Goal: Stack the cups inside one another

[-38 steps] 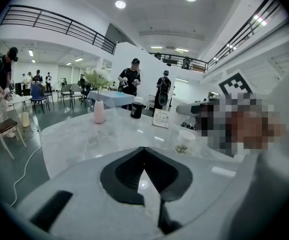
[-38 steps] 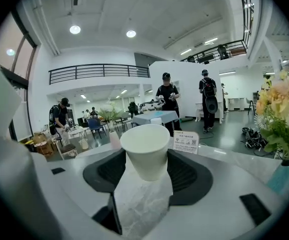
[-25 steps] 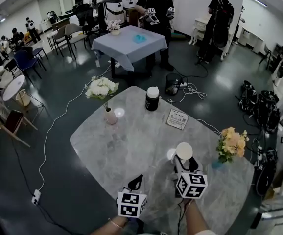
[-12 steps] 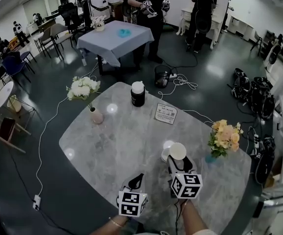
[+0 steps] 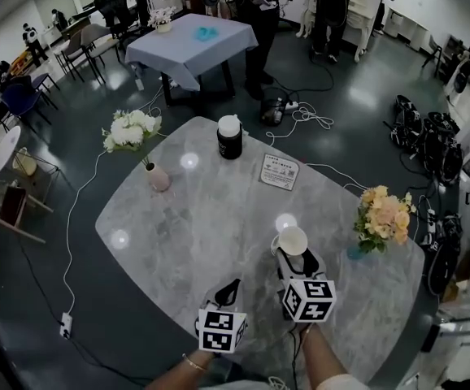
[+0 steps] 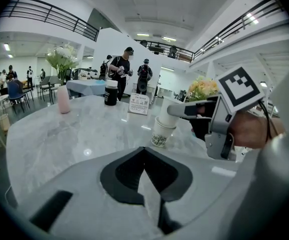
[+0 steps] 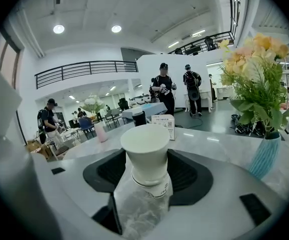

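Note:
Two white paper cups stand nested on the marble table. The upper cup sits partway down in a lower printed cup that rests on the table top. My right gripper is shut on the upper cup, one finger on each side. My left gripper hovers low over the table to the left of the cups, shut and with nothing in it.
A black jar with a white lid and a small sign card stand at the far side. A pink vase of white flowers is at the left, a blue vase of orange flowers close to the right. People stand beyond the table.
My right gripper has carried its cup leftwards over the cup standing beside it and lowered it in. The left gripper has hardly moved.

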### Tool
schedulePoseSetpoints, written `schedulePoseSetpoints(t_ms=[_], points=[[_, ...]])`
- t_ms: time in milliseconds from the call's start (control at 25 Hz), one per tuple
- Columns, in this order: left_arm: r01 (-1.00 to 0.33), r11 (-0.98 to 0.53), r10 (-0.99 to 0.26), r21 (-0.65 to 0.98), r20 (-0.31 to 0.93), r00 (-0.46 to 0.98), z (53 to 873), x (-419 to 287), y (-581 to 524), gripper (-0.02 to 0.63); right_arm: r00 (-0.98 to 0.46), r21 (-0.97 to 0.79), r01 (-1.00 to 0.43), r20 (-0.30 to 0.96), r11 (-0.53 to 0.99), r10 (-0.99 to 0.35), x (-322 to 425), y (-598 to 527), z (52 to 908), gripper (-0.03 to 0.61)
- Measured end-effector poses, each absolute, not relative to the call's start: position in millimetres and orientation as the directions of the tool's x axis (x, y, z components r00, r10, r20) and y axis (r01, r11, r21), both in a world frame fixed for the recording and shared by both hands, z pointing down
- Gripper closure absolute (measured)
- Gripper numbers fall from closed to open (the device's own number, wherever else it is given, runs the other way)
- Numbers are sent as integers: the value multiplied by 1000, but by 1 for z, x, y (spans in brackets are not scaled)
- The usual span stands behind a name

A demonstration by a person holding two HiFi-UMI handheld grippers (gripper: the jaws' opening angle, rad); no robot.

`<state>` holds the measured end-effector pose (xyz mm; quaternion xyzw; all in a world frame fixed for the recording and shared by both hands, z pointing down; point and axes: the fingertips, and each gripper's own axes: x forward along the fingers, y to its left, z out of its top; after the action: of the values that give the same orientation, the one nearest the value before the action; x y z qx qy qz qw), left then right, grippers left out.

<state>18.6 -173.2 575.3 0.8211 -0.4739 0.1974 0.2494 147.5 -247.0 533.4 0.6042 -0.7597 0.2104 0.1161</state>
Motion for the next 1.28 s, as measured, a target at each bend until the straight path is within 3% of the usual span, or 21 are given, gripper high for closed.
schedulePoseSetpoints(t_ms=[760,1280], points=[[-884,-404,-674,235,576,462,584,17,-168,618,-248,-186,-966,478,179,-842,145,-240,551,327],[-885,-404,-679,234,571,461,579,16,-160,618,-204,-191,-973,436,131,-877,158,-232,535,329]])
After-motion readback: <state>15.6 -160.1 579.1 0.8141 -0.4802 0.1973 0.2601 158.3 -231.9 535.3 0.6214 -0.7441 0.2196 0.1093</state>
